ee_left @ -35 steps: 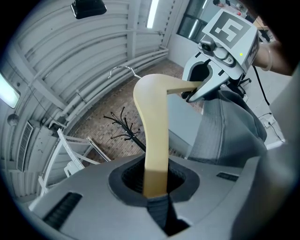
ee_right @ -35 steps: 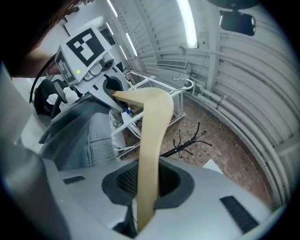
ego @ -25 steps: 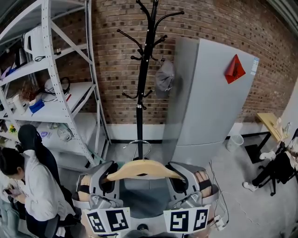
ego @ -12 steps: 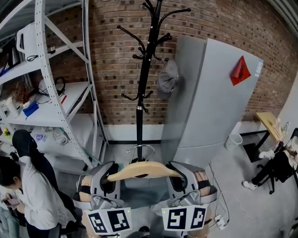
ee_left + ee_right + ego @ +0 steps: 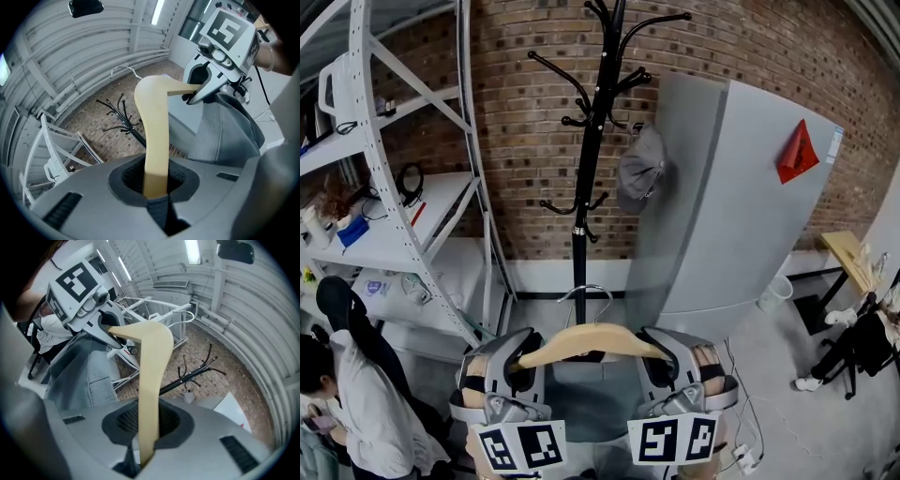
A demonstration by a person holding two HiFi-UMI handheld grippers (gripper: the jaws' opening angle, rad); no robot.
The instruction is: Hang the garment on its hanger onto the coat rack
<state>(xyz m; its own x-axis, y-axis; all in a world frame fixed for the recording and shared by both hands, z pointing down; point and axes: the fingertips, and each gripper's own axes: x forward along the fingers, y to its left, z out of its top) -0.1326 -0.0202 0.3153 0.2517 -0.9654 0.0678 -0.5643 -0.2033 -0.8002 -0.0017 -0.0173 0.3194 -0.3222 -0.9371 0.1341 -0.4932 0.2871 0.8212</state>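
Closest to the camera, at the bottom of the head view, the left claw (image 5: 512, 364) and the right claw (image 5: 669, 362) each gripped one end of the pale wooden hanger (image 5: 591, 339). Each claw's own view showed its jaws closed onto a wooden arm, with the wood running out from the dark pads towards the other claw. The grey garment (image 5: 589, 398) already sat on the hanger and hung down between the two claws. Dressing the hanger therefore looked finished, and the hanger was held up in the air, clear of any support.

The hanger's long axis lay across the head view from left to right, about level, with its arched middle highest. Its thin metal hook (image 5: 584, 287) stood up from that middle and leaned away from the person, towards the rack. Which way its open side faced could not be made out.

Further off, the tall black metal coat rack (image 5: 582, 197) stood on the floor before the red brick wall (image 5: 525, 131). It was well apart from the hook and almost straight ahead of it. A grey cap (image 5: 637, 171) appeared to hang from one of its right-hand pegs, just beside a tall grey cabinet (image 5: 731, 216), and the other pegs looked free. White metal shelving (image 5: 403, 216) stood to the left.

By the look of it, the hanging itself was all left to do: closing the gap to the rack, raising the hook over a free peg, settling it there and letting both ends go.
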